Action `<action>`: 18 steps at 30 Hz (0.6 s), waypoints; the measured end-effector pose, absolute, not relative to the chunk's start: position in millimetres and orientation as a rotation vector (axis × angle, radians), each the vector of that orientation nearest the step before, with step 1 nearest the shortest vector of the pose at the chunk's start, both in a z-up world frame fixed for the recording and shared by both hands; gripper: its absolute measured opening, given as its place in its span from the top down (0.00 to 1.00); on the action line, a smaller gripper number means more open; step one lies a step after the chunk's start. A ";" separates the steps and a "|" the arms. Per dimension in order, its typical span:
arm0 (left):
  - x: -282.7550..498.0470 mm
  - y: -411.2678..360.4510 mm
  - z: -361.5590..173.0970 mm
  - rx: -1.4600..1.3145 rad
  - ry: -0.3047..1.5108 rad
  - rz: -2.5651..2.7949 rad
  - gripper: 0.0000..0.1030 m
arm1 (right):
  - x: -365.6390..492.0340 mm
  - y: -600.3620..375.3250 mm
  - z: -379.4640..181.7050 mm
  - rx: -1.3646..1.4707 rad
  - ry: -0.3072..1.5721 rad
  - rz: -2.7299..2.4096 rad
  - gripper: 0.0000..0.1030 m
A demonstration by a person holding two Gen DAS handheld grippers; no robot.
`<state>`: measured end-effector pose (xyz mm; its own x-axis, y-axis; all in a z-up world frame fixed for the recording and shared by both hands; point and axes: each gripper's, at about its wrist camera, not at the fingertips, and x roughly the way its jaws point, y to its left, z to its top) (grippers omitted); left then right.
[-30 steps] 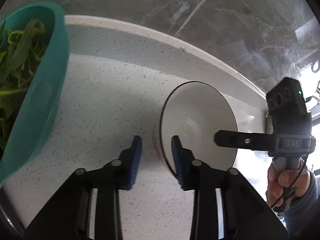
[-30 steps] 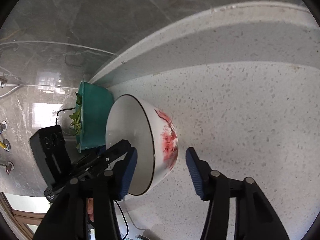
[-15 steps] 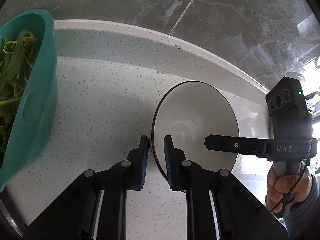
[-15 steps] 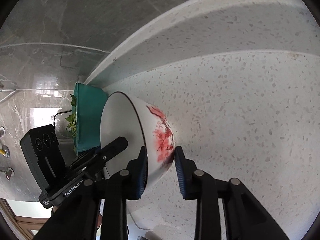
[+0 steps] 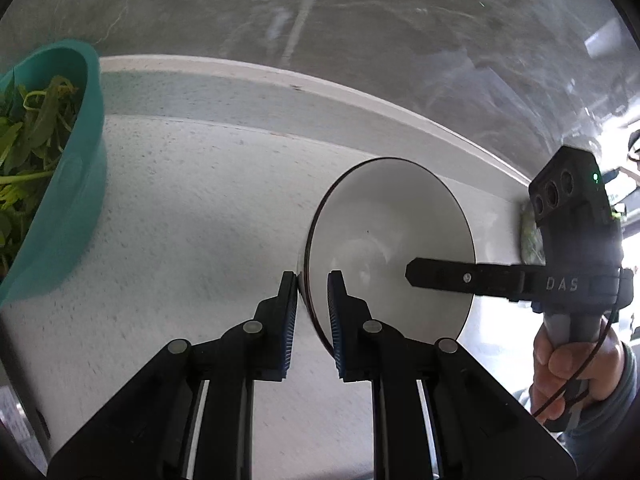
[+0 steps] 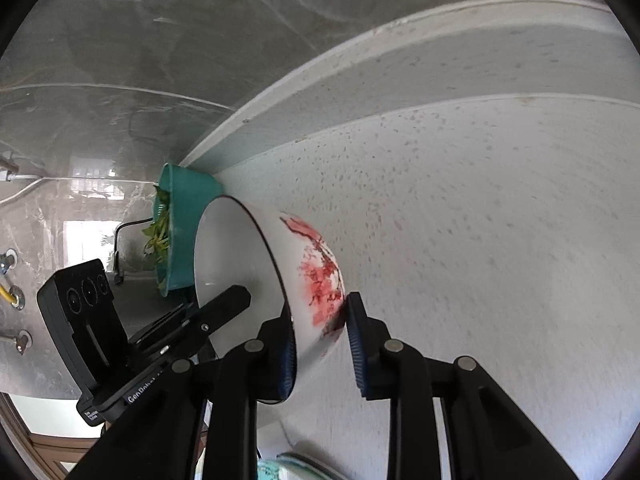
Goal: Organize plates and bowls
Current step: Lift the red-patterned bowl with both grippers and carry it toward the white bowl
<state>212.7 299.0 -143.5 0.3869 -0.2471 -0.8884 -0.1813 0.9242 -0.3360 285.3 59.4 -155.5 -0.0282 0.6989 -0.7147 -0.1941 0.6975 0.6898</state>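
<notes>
ITEM: bowl (image 5: 390, 248), white glazed ceramic w/ thin dark rim line, red flower print on outer wall. Empty inside.

POSITION: between both grippers, over the speckled counter (image 5: 192, 208); whether the base touches it can't be told. Rim facing sideways in both views.

LEFT gripper (image 5: 312, 320): fingers (image 5: 289, 320) nearly together, pinching the rim, one pad outside the wall, one inside.

RIGHT gripper (image 6: 320, 348): jaws have just been closing, bowl wall between them; inner pad inside the rim, outer pad against the red print, low on the wall. Reads as a clamp on the opposite edge. A person's hand (image 5: 568, 364) grips its handle.

HANDLING (est.): rigid, fairly heavy for size, glaze slick, chips or breaks if dropped or knocked. Best hold = rim, pads either side of the wall, two opposite points as here. Keep both grips level w/ each other; twisting could slip the rim out.

NEARBY: teal basin (image 5: 60, 208) of green leaves, well left of left fingers, apart from bowl.
</notes>
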 end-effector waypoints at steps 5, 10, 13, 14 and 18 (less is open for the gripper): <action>198.1 268.2 -131.4 -0.408 1.168 -0.083 0.87 | 259.5 29.3 -136.0 0.438 1.413 0.745 0.74; 179.1 226.8 -119.0 -0.388 1.165 -0.133 0.87 | 231.0 -4.8 -124.0 0.458 1.401 0.738 0.74; 164.7 199.6 -111.9 -0.373 1.162 -0.158 0.86 | 210.4 -28.3 -116.9 0.467 1.395 0.736 0.74; 160.4 189.8 -110.7 -0.371 1.161 -0.167 0.86 | 203.2 -37.3 -113.9 0.466 1.390 0.735 0.74; 139.2 146.4 -103.2 -0.372 1.155 -0.210 0.86 | 177.8 -70.6 -103.4 0.473 1.379 0.732 0.73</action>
<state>139.2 146.4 -103.2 0.3941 -0.3495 -0.8500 -0.0284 0.9198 -0.3914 177.8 -70.6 -103.4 0.0292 0.7077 -0.7060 -0.1882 0.6975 0.6914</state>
